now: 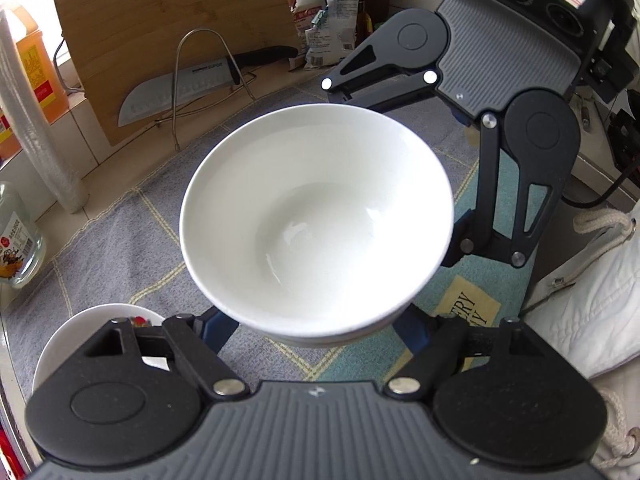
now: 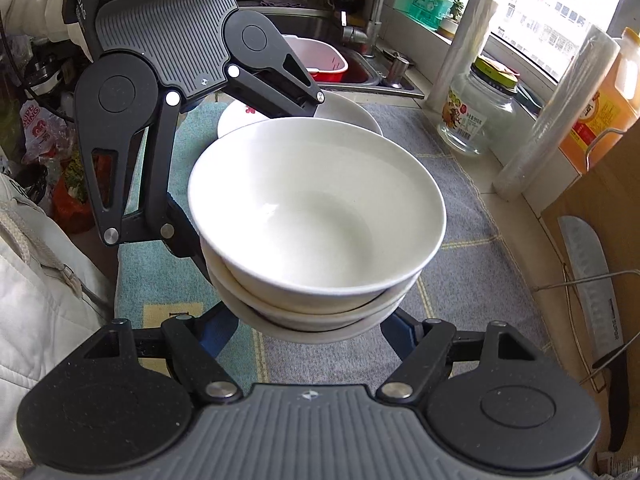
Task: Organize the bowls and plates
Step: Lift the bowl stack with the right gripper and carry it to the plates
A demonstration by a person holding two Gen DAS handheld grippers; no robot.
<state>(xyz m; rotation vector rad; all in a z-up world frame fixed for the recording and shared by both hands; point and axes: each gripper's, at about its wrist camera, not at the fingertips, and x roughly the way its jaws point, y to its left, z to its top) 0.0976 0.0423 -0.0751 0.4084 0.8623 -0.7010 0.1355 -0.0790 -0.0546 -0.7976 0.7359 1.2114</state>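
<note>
A stack of three nested white bowls [image 2: 316,216] fills the middle of both views, the top bowl [image 1: 316,220] empty. My left gripper [image 1: 316,326] is shut on the stack's lower rim from one side, its blue pads [image 1: 218,330] against the bowls. From the opposite side my right gripper [image 2: 312,334] is shut on the same stack. Each gripper shows in the other's view: the right gripper [image 1: 404,168] and the left gripper [image 2: 244,168]. The stack appears held just above the grey and teal mat [image 2: 460,216]. White plates [image 2: 348,112] lie behind it, one with a red flower [image 1: 80,328].
A knife [image 1: 180,92] rests on a wire rack against a wooden cutting board [image 1: 160,28]. A glass jar [image 2: 476,116], film rolls [image 2: 552,116] and an orange oil jug [image 2: 600,108] line the window side. A sink [image 2: 352,68] holds a pink basin. A white sleeve [image 1: 592,292] is close by.
</note>
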